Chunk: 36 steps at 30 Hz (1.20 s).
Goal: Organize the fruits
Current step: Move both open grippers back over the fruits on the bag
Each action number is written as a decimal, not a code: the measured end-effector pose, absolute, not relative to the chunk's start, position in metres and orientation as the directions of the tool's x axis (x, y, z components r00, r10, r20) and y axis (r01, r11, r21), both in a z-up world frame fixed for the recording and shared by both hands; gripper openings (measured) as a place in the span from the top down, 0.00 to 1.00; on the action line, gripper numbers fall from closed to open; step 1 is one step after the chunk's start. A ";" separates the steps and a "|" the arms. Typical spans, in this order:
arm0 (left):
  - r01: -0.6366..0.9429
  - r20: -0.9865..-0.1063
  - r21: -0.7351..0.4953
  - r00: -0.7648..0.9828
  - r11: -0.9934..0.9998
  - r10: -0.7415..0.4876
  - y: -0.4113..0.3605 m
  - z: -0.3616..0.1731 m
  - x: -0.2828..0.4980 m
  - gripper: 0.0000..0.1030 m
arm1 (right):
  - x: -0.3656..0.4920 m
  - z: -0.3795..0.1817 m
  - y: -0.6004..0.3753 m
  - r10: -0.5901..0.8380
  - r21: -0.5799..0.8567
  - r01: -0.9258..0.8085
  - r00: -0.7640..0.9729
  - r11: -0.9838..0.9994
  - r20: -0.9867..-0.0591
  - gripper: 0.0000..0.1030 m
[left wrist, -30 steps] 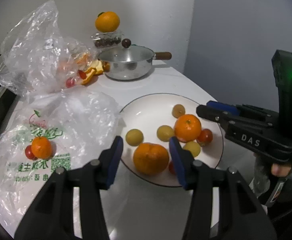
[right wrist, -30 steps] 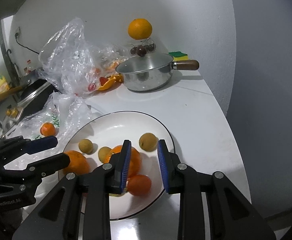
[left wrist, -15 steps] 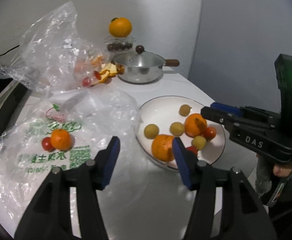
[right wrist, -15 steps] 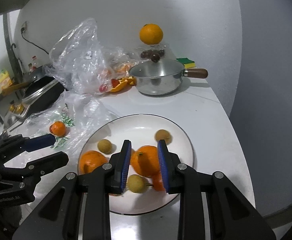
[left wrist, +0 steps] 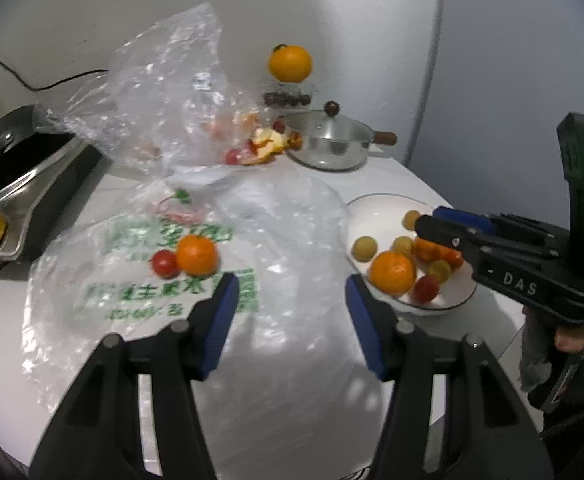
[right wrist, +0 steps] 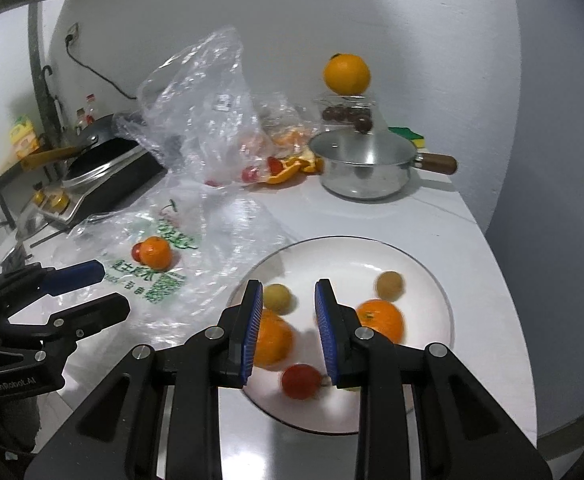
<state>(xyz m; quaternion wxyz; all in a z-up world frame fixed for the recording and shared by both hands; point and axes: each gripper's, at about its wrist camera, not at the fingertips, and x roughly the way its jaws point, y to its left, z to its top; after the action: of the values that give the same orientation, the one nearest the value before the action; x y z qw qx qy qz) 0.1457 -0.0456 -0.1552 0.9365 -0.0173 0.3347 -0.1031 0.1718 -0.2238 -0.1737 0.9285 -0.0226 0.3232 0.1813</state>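
Note:
A white plate holds two tangerines, several small yellow-green fruits and red tomatoes; it also shows in the left wrist view. A tangerine and a small tomato lie on a flat printed plastic bag. My left gripper is open and empty above the bag, short of that tangerine. My right gripper is open and empty, low over the plate's near side, between a tangerine and another tangerine, with a tomato below it.
A lidded steel saucepan stands at the back, with a jar of dark fruit topped by an orange behind it. A crumpled clear bag with peels and tomatoes sits beside it. A stove with a black pan is at the left.
My left gripper has pulled back and swung left from the plate to over the printed bag. My right gripper has drawn back and left over the plate and opened wider.

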 end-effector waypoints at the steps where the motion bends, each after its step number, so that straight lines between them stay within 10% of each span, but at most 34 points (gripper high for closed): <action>1: 0.176 -0.622 -0.104 0.756 0.979 -0.202 -0.041 -0.155 0.145 0.45 | 0.171 -0.174 -0.219 0.324 0.073 -0.356 0.724 0.932 -0.609 0.72; 25: 0.059 -0.605 -0.123 0.787 0.991 -0.122 0.049 -0.160 0.140 0.44 | 0.179 -0.175 -0.120 0.364 0.028 -0.452 0.678 0.892 -0.639 0.64; 28: 0.041 -0.599 -0.131 0.793 0.991 -0.112 0.062 -0.162 0.141 0.29 | 0.182 -0.177 -0.108 0.371 0.026 -0.466 0.668 0.884 -0.645 0.64; 36: -0.006 -0.605 -0.143 0.792 0.990 -0.083 0.088 -0.168 0.147 0.29 | 0.195 -0.188 -0.081 0.389 0.037 -0.496 0.631 0.868 -0.671 0.64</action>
<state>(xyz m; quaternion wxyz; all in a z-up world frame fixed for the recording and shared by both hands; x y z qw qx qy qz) 0.1475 0.0880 -0.1683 0.9441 -0.0691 0.3217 -0.0203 0.1947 -0.0806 -0.1883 0.9000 -0.0755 0.3519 0.2459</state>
